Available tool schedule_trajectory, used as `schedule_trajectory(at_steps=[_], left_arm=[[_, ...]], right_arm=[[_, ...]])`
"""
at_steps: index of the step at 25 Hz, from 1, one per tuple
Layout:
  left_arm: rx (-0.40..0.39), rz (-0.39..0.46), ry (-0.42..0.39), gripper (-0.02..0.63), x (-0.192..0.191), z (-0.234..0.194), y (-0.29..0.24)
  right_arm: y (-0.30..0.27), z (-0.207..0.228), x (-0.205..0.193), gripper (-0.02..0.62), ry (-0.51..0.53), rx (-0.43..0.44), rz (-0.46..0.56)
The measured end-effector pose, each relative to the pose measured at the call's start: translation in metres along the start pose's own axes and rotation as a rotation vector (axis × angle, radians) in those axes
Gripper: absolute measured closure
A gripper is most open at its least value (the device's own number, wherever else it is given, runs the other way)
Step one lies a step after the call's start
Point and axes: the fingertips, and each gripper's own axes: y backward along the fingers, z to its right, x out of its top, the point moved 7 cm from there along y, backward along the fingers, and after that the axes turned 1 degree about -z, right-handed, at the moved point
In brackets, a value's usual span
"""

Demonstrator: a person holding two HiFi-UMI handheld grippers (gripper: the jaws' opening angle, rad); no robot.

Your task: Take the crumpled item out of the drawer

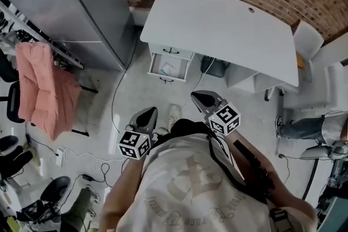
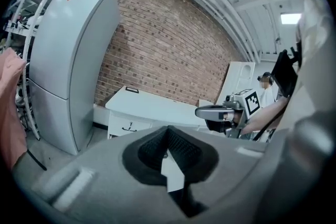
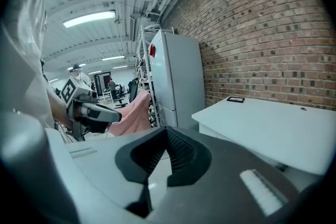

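Crumpled item [image 1: 167, 69] lay pale inside the open drawer [image 1: 176, 79] under the left end of the white desk [image 1: 228, 24]. Only the head view showed it. Far left stood a grey fridge [image 1: 70, 2], with a pink cloth [image 1: 41, 89] draped over a rack nearer. The left gripper view caught the desk's front and the other gripper, but not the inside of the drawer. The right gripper view had the desk top, fridge and pink cloth, no drawer. Left gripper [image 1: 148, 112] was held near the person's chest, aimed at the desk and tipped slightly down, jaws closed on nothing. Right gripper [image 1: 200, 96] was a bit farther forward at the same tilt, jaws also closed and empty. Both were well apart from the drawer.
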Motion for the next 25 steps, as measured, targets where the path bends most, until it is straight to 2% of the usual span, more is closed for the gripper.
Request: schedule_trajectory(at_steps=[15, 25], left_arm=[[0.037, -0.049, 0.039, 0.603, 0.010, -0.029, -0.031], [0.043, -0.090, 0.007, 0.603, 0.040, -0.044, -0.084]], right_arm=[[-0.036, 0.041, -0.001, 0.588, -0.057, 0.024, -0.053], [-0.080, 0.094, 0.008, 0.588, -0.062, 0.083, -0.074]])
